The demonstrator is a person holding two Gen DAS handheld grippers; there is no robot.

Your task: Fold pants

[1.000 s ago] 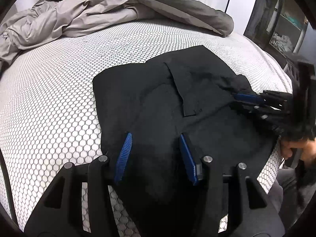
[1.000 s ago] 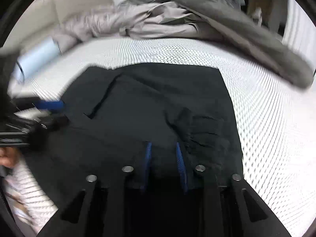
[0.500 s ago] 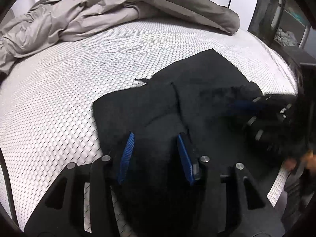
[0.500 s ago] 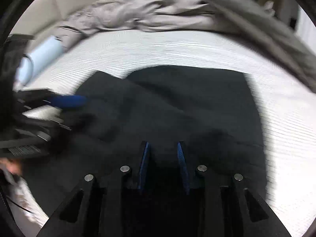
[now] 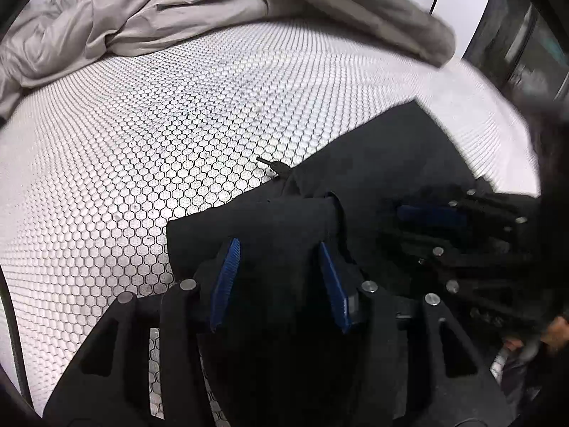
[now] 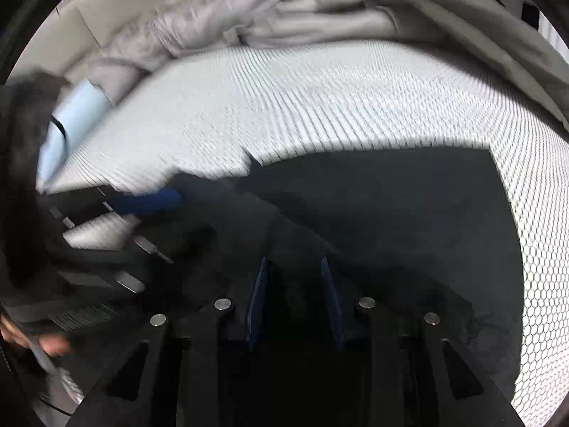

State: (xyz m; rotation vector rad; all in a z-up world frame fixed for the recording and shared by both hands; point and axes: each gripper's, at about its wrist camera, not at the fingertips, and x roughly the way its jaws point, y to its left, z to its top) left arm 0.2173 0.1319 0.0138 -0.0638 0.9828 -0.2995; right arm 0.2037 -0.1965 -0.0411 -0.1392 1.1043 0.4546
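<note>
Both claws grip the black pants [image 5: 373, 192], which now bunch at lower right of the left wrist view where a second ago they lay spread further across the honeycomb mattress [image 5: 177, 135]. Left gripper [image 5: 277, 277] sits part-open with thick cloth between its blue pads. Right gripper [image 6: 293, 299], jaws easing apart, has fabric between them. The fold looks underway.

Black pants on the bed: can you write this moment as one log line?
pants: black, part folded on mattress | left gripper: fingers shut on raised fold | right gripper: fingers shut on pants | duvet: bunched behind
</note>
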